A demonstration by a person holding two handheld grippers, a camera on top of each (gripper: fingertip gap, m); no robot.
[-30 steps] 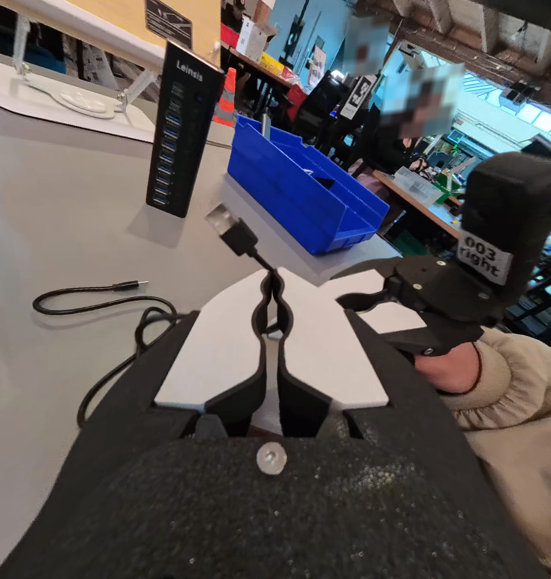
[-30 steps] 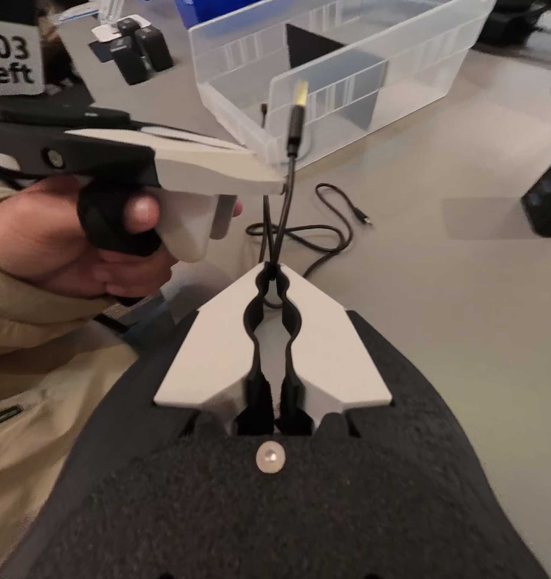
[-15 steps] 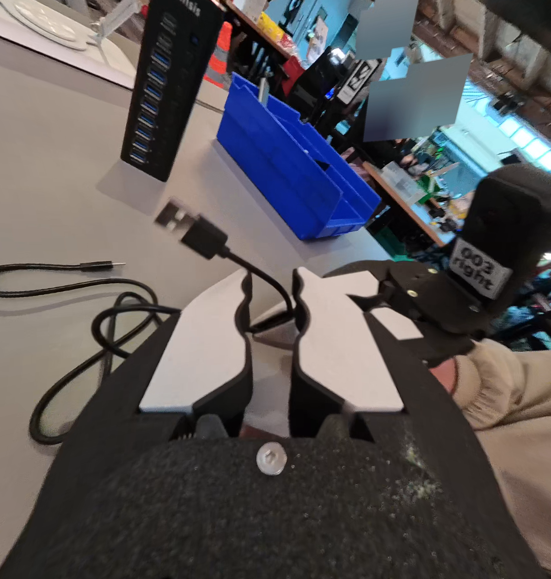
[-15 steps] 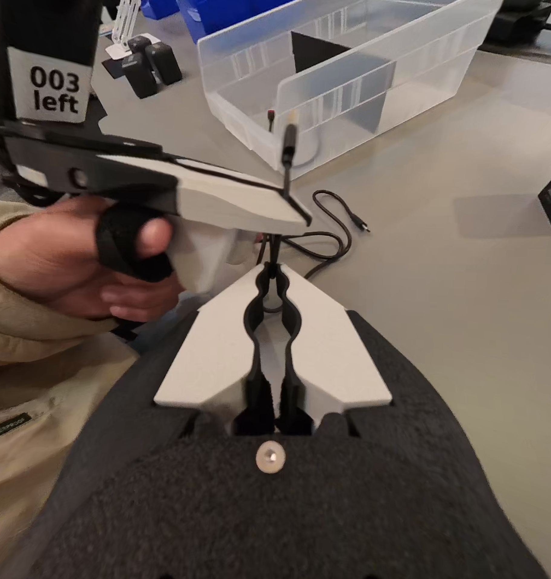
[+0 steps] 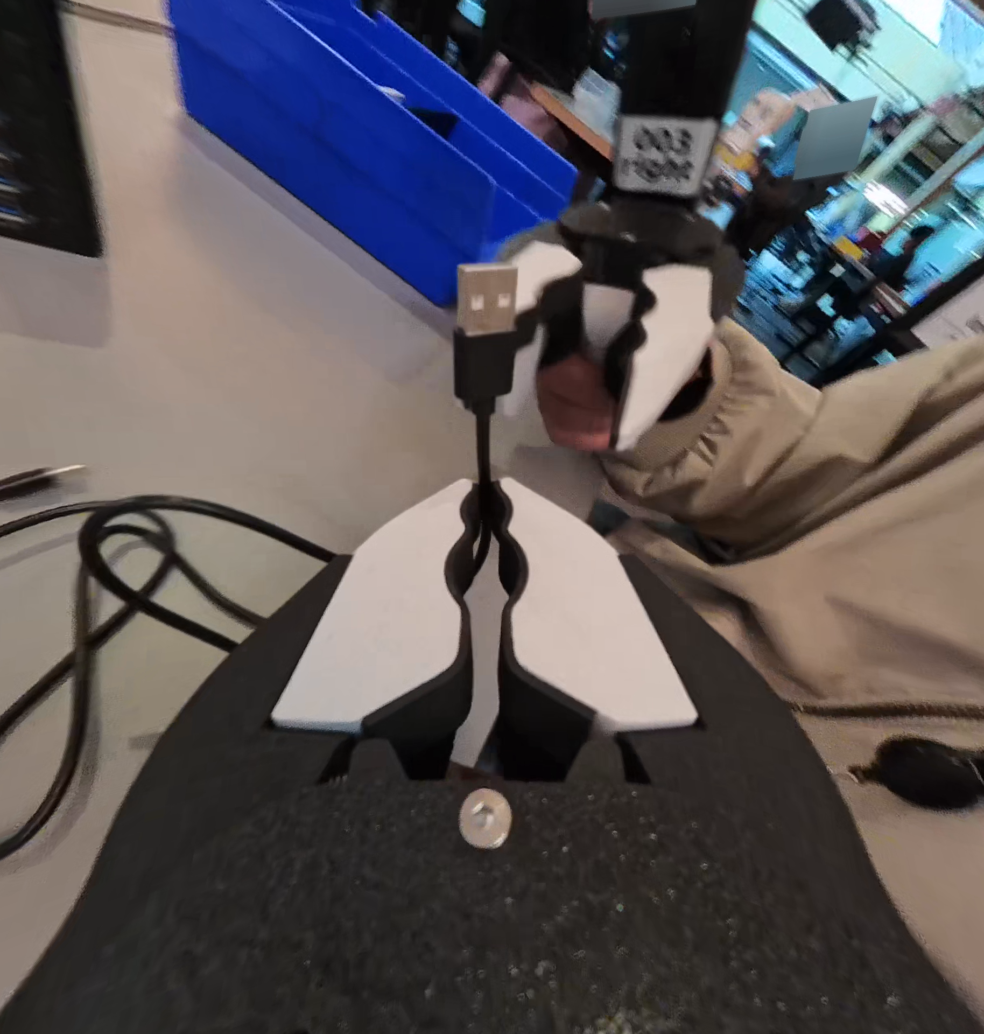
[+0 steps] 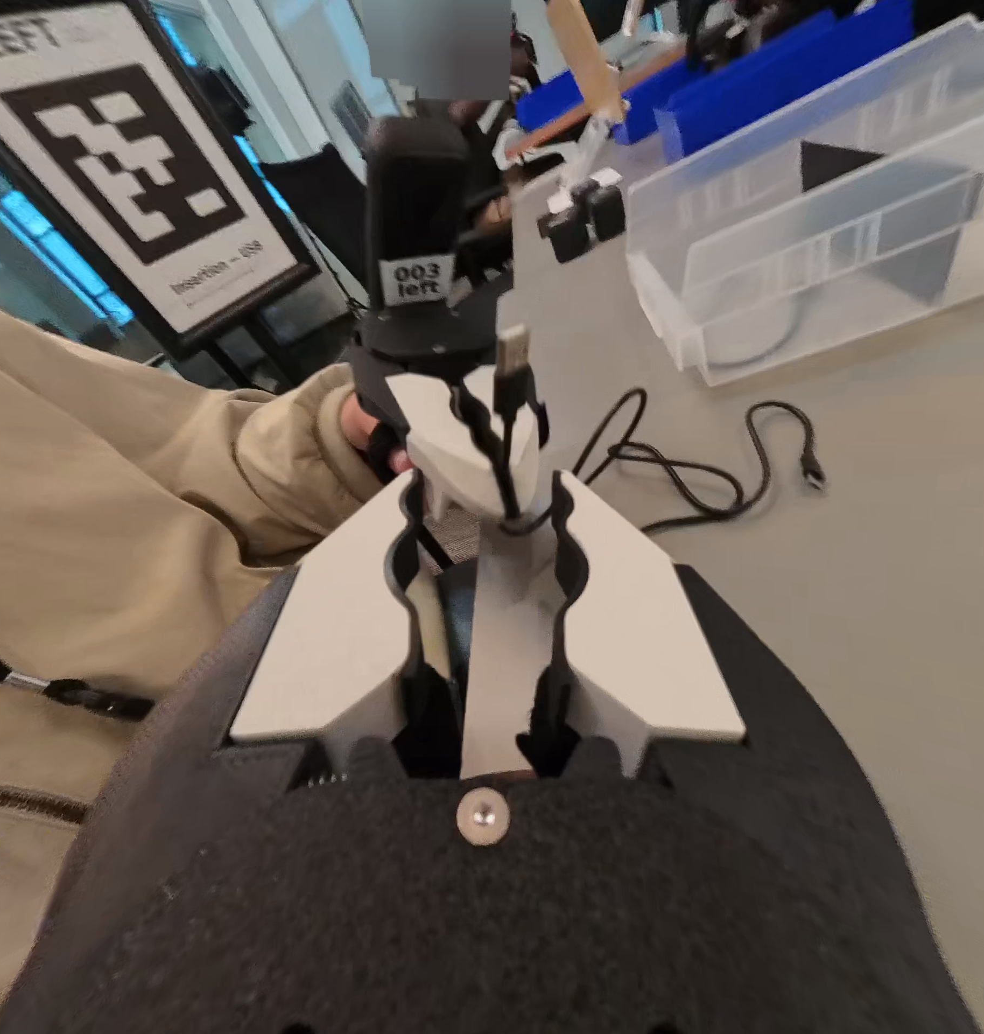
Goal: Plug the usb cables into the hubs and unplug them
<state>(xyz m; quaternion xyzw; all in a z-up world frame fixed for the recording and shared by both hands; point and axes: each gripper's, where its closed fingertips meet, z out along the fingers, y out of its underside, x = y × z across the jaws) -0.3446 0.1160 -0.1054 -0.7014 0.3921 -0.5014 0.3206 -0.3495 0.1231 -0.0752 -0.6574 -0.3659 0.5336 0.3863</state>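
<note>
My left gripper (image 5: 484, 493) is shut on a black USB cable (image 5: 482, 442) just below its plug. The USB-A plug (image 5: 487, 313) stands upright above the fingertips. The rest of the cable loops on the grey table (image 5: 216, 358) to the left. The black hub (image 5: 28, 140) with blue ports stands at the top left, blurred. My right gripper (image 6: 487, 492) is open and empty, facing the left gripper (image 6: 478, 447) close by. The plug (image 6: 512, 358) and the cable's small far end (image 6: 814, 475) also show in the right wrist view. The open right gripper (image 5: 601, 347) shows behind the plug.
A blue bin (image 5: 339, 128) stands behind the plug. A clear plastic bin (image 6: 814, 235) sits at the right, small black blocks (image 6: 585, 224) beside it. A board with a black-and-white marker (image 6: 126, 162) stands at the left. A person's beige sleeve (image 5: 814, 503) fills the right. Both grippers' tips are close together, under 4 cm apart. The black hub (image 5: 28, 140) is about 25 centimeters from both grippers' fingertips.
My left gripper opened half a second ago and has shut again on the cable nearer the plug. My right gripper has let go of the cable and opened. Both grippers have swung to face each other.
</note>
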